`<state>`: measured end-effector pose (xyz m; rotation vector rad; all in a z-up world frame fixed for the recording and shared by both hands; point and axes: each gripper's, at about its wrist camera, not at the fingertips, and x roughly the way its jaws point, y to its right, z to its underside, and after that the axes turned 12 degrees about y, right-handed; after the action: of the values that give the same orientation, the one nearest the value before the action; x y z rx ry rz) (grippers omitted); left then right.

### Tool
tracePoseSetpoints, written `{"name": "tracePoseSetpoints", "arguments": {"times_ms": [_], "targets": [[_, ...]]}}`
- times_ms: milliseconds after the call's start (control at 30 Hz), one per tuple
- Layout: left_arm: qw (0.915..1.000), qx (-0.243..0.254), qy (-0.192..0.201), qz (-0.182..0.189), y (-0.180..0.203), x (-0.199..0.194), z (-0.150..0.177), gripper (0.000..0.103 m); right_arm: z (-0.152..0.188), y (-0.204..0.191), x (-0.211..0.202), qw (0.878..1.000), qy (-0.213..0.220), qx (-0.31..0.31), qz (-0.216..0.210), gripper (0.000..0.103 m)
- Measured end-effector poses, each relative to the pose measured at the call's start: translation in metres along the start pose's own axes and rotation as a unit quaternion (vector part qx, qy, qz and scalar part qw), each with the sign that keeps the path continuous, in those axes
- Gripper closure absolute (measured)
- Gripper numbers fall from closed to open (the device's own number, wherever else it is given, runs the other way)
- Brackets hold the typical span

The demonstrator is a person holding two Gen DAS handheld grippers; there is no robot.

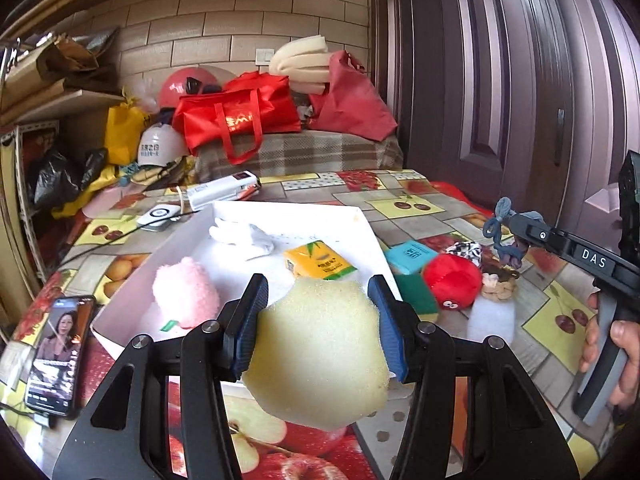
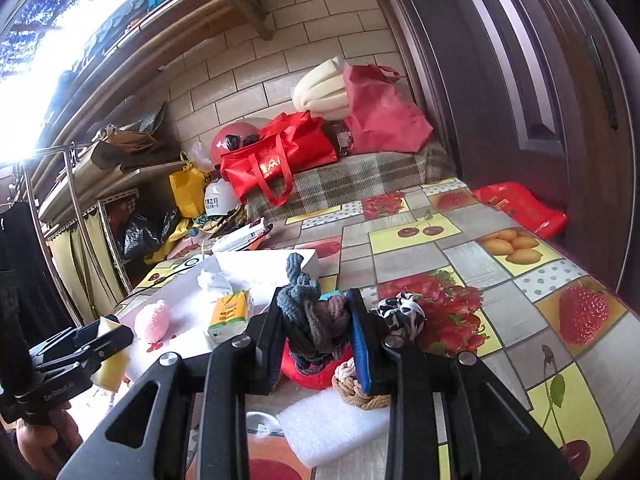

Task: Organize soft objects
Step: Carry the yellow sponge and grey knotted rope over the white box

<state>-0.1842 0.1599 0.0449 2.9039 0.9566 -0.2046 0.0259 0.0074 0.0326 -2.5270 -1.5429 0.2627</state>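
Observation:
My left gripper (image 1: pixel 318 312) is shut on a pale yellow sponge (image 1: pixel 320 360), held above the near edge of the white box (image 1: pixel 256 212). In the box lie a pink plush (image 1: pixel 184 298), a white cloth (image 1: pixel 240 234) and a yellow tissue pack (image 1: pixel 318 264). My right gripper (image 2: pixel 314 334) is shut on a blue-grey knitted yarn piece (image 2: pixel 308 300), lifted over the table right of the box. In the left wrist view that gripper (image 1: pixel 520 236) hangs at the right with the yarn piece (image 1: pixel 498 226) dangling. Below it lie a red plush (image 1: pixel 452 282), a black-and-white scrunchie (image 2: pixel 400 312) and a tan rope knot (image 2: pixel 360 388).
On the fruit-print tablecloth (image 2: pixel 500 280) lie a teal pack (image 1: pixel 410 256), a green sponge (image 1: pixel 416 292) and white foam (image 2: pixel 328 428). A phone (image 1: pixel 56 352) lies at the left edge. A white appliance (image 1: pixel 224 190) sits behind the box. Red bags (image 1: pixel 240 120) fill the bench behind.

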Motion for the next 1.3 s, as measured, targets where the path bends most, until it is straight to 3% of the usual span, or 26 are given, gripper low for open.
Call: {"name": "tracePoseSetpoints", "arguments": {"times_ms": [233,600,1300], "targets": [[0.9993,0.009,0.016,-0.033,-0.018,0.003,-0.003,0.051,0.005,-0.016,0.010,0.999,-0.013,-0.030,-0.009,0.075],[0.9971,-0.016,0.019,-0.072,-0.055,0.024,-0.005,0.051,0.014,-0.055,0.037,0.996,-0.029,-0.071,-0.047,0.075],[0.9911,-0.021,0.000,-0.131,-0.093,0.085,-0.014,0.050,0.025,-0.110,0.103,0.988,-0.062,-0.105,-0.091,0.075]]}}
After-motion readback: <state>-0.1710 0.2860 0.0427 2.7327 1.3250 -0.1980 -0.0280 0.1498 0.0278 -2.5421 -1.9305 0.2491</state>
